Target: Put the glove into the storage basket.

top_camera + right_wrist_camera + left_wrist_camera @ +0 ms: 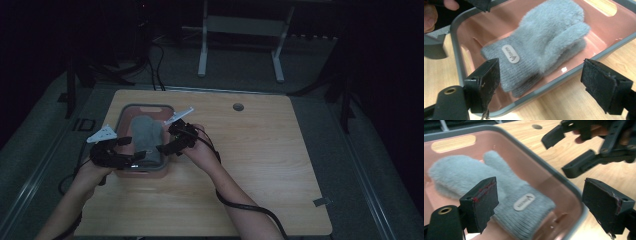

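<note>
The grey mitten (541,47) lies in the pink tray (599,41), just beyond both grippers. The left gripper (539,202) and right gripper (540,85) stand open, empty. Its oval label (510,54) is too blurred to read.

Ahead of you the wooden table (260,165) has a round cable hole (238,107) near its far edge — a small grey tab (321,202) sits at the near right corner. Beyond, a white-legged frame (240,30) stands on the dark floor (310,65), with black cables (156,65) trailing past.

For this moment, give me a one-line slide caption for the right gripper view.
Grey mittens lie stacked in a pink tray, seen between the right gripper's open jaws.
</note>
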Available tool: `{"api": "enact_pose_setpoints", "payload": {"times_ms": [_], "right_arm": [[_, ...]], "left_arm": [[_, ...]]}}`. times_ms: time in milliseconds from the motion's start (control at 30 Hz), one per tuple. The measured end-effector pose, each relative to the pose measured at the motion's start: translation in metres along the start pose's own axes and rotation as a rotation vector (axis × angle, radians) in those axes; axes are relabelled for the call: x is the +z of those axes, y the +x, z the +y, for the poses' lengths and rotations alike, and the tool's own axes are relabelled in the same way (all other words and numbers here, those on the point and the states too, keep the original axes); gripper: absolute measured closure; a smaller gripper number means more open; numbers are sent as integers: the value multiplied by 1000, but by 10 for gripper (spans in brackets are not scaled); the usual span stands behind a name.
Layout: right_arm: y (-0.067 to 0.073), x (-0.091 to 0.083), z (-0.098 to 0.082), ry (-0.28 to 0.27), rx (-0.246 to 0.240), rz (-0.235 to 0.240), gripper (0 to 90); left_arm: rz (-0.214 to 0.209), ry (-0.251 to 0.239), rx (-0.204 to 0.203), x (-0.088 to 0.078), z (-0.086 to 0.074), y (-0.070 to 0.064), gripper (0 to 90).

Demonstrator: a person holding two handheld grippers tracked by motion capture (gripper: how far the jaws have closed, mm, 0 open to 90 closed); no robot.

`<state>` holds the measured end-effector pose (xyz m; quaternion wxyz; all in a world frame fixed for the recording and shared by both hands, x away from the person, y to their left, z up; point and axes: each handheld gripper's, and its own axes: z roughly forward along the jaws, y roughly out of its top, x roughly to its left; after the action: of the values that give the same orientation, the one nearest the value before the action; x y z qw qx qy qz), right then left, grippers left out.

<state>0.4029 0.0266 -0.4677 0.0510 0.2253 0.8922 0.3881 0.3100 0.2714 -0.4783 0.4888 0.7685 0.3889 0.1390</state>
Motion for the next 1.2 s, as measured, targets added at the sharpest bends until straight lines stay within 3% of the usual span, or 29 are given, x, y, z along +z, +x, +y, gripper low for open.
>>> {"api": "enact_pose_setpoints", "payload": {"times_ms": [167,200,500,600,833,1200], "right_arm": [[2,-3,-6,-8,-8,0,158],[2,-5,-7,-13,-10,-1,157],[7,-15,-20,-36,-28,9,158],[6,-18,-27,-35,-22,20,158],[5,-24,-45,-52,-44,22,157],[-3,-17,-78,-37,-24,27,153]], "left_arm": [[-11,-17,4,-10,-6,-11,143],[-3,-13,22,-12,-10,-17,143],[-50,-67,27,-21,-25,-37,143],[-56,-71,57,-22,-32,-44,143],[-86,-44,91,-17,-51,-56,143],[-108,-27,65,-1,-79,-58,142]]}}
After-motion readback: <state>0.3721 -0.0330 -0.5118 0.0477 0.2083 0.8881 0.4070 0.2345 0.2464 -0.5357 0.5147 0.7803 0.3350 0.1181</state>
